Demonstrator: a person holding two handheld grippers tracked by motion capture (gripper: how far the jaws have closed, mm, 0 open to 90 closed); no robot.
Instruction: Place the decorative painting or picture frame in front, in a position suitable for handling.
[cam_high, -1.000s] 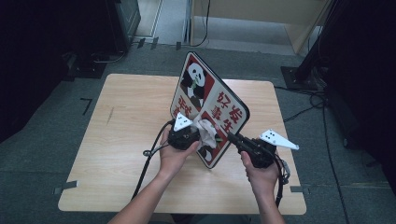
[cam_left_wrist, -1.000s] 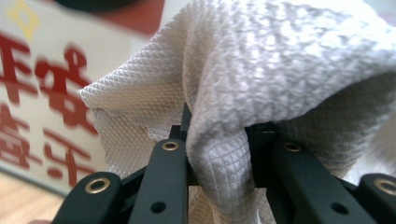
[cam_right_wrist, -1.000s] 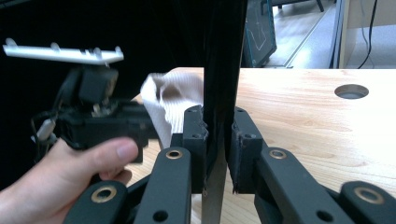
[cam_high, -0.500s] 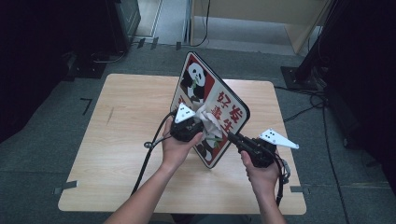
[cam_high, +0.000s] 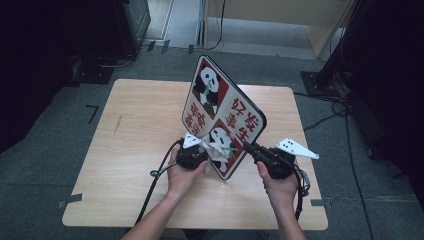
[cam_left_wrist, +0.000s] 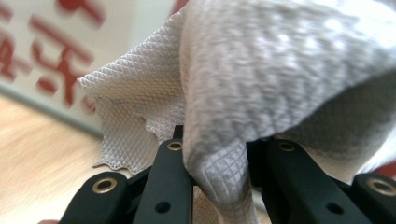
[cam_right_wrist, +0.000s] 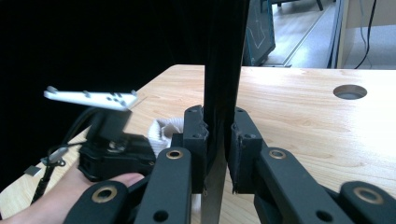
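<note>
A square sign board (cam_high: 225, 110) with pandas and red characters stands tilted on one corner on the wooden table (cam_high: 135, 130). My right gripper (cam_high: 250, 148) is shut on its right edge; in the right gripper view the dark board edge (cam_right_wrist: 223, 70) rises between the jaws of my right gripper (cam_right_wrist: 219, 135). My left gripper (cam_high: 202, 149) is shut on a crumpled white cloth (cam_high: 216, 152), pressed against the board's lower face. In the left gripper view the woven cloth (cam_left_wrist: 280, 79) bulges over the jaws, the board's red print (cam_left_wrist: 42, 51) behind it.
Black cables (cam_high: 155, 180) trail from the left gripper across the table's near side. A round hole (cam_right_wrist: 350, 91) in the tabletop lies beyond the board in the right gripper view. Dark equipment (cam_high: 115, 25) and a stand base (cam_high: 325, 82) surround the table on the grey floor.
The left gripper with the cloth has slid down the board's face toward its lower corner. The right gripper and the board have stayed put.
</note>
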